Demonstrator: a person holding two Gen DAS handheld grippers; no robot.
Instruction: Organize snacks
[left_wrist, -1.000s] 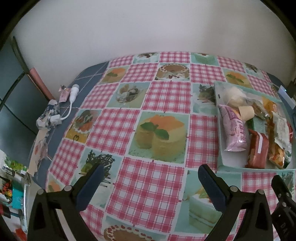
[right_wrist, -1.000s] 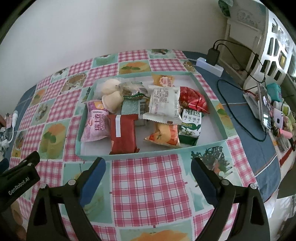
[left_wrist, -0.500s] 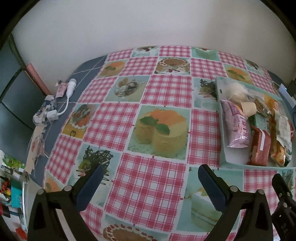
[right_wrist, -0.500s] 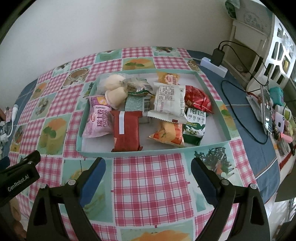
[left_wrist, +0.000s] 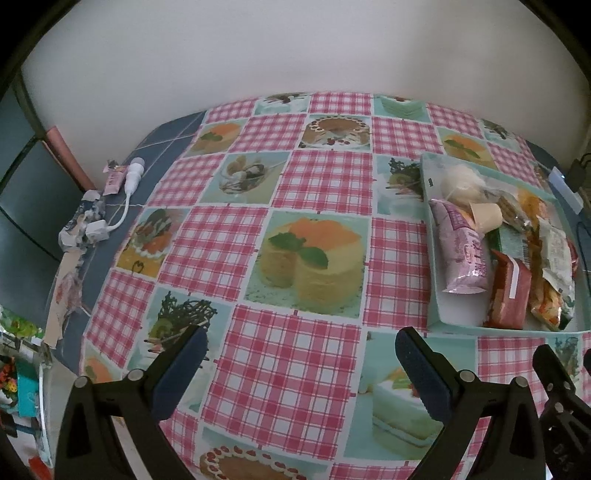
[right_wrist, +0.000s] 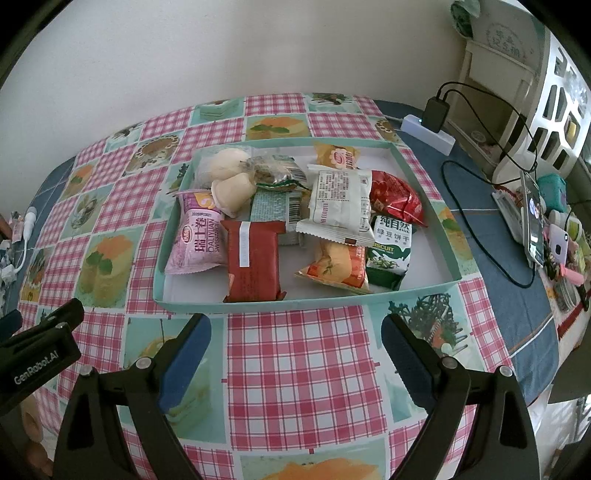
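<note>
Snacks all inside the shallow teal tray (right_wrist: 424, 177) on the checked worktop (right_wrist: 295, 369), none seen on the cloth outside it. Nearest the tray's front wall: red packet (right_wrist: 253, 258) and orange packet (right_wrist: 338, 266); against the tray's left wall, pink packet (right_wrist: 197, 236); toward the tray's right side, green biscuit packet (right_wrist: 391, 251) and shiny red bag (right_wrist: 397, 201); in the tray's middle, white packet (right_wrist: 341, 206) overlapping a grey-green wrapper (right_wrist: 273, 206); at the tray's back, pale buns (right_wrist: 231, 177) and a small yellow packet (right_wrist: 338, 157). Right gripper (right_wrist: 295, 345) released, jaws spread wide, empty, hovering just short of the tray's front wall; left gripper (left_wrist: 299, 358) likewise spread and empty, off past the tray's left wall above bare cloth. Could fit a heap waiting to be sorted or a load just gathered in; impossible to settle from here. For any pick from this pile: best to take top-lying, front-edge packets, pinch across the short width near a sealed seam, lift straight up so that overlapping neighbours stay put, and go gently on the soft buns. Readable: "DALIYUAN" with Chinese characters on the pink packet; "BISCUIT" plus Chinese text on the green one; "GenRobot.AI" on the left gripper's body. Other print too small.
</note>
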